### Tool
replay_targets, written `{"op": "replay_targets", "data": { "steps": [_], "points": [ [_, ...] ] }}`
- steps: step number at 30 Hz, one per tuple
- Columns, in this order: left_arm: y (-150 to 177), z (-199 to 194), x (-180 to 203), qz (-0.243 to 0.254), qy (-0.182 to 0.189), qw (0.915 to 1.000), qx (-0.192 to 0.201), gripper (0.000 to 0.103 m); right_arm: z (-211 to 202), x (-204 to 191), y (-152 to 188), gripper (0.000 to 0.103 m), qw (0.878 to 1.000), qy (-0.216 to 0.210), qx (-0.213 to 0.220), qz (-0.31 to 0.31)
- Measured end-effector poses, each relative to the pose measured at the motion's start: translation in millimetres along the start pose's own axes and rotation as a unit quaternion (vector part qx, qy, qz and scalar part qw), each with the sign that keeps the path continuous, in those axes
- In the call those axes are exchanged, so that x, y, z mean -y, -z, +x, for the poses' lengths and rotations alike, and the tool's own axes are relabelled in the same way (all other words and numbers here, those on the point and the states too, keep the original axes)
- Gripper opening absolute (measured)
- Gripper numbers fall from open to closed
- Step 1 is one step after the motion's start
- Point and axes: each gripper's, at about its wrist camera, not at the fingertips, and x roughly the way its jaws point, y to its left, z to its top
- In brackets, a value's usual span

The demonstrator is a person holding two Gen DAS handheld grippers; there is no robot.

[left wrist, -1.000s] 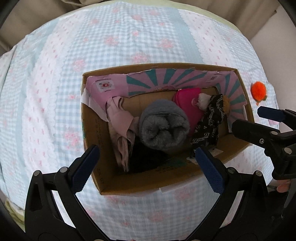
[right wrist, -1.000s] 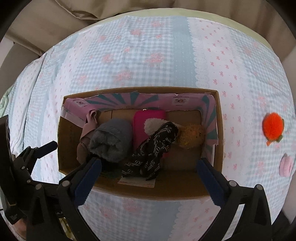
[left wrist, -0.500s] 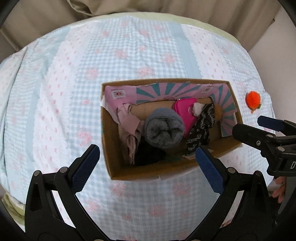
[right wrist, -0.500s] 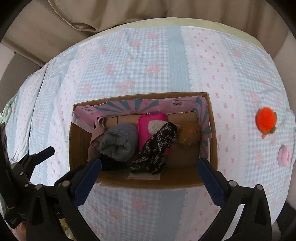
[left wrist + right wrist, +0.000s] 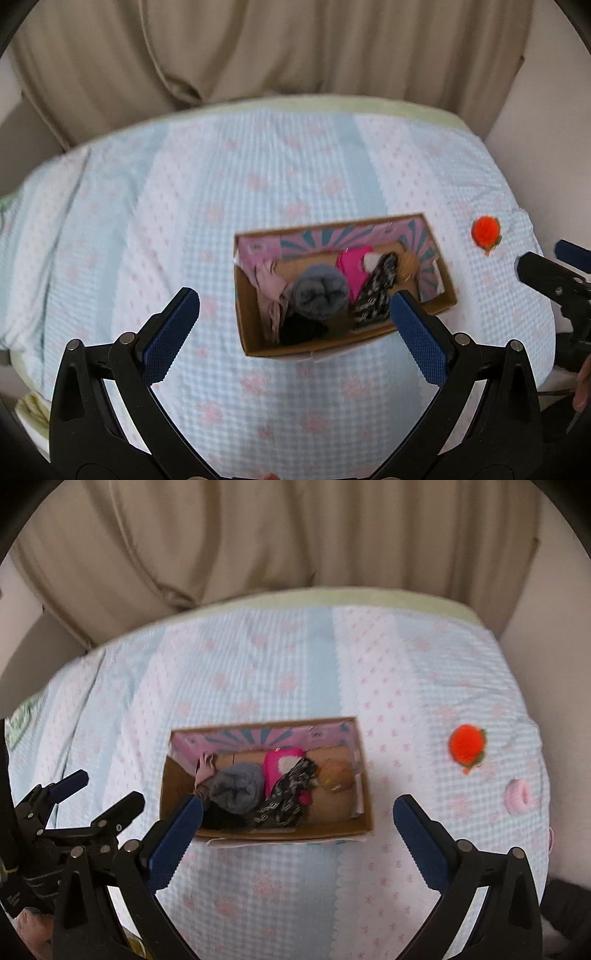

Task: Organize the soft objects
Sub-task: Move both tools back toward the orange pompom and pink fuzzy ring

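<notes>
Both grippers hang above the bed, empty, jaws wide: left gripper point(image 5: 293, 325), right gripper point(image 5: 297, 825). Cardboard box point(image 5: 365, 775) on the checked bedspread point(image 5: 295, 664) already holds a grey fleece roll point(image 5: 236, 786), a pink piece, a dark patterned cloth point(image 5: 290, 797) and a tan plush. Orange pompom point(image 5: 466, 745) lies loose, well right of the box. Judged light, compressible, non-fragile; pinch across its fluffy middle. Only the right wrist view shows the pink ring-shaped item point(image 5: 519, 796) near the bed edge.
</notes>
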Motion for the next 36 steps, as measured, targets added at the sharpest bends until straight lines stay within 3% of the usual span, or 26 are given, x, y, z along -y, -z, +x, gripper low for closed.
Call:
{"op": "replay_targets", "data": {
  "steps": [6,9,17,28,36],
  "points": [
    [-9,-48,44,0.028,0.001,0.9981,0.056,0.103,-60,40,15,0.103,0.997,0.05,0.059,0.029],
    [-13,-61,71,0.035,0.031,0.9963,0.072,0.103,-83,71,24,0.103,0.993,0.075,0.077,0.055],
    [-26,-59,176,0.076,0.071,0.9915,0.078,0.103,-113,165,50,0.103,0.984,0.102,0.099,0.108],
    [-29,15,327,0.126,0.106,0.9859,0.028,0.103,-101,283,71,0.103,0.982,0.11,0.081,0.132],
    [-29,119,397,0.147,0.128,0.9807,-0.013,0.103,-32,345,84,0.103,0.986,0.097,0.057,0.124]
  ]
}}
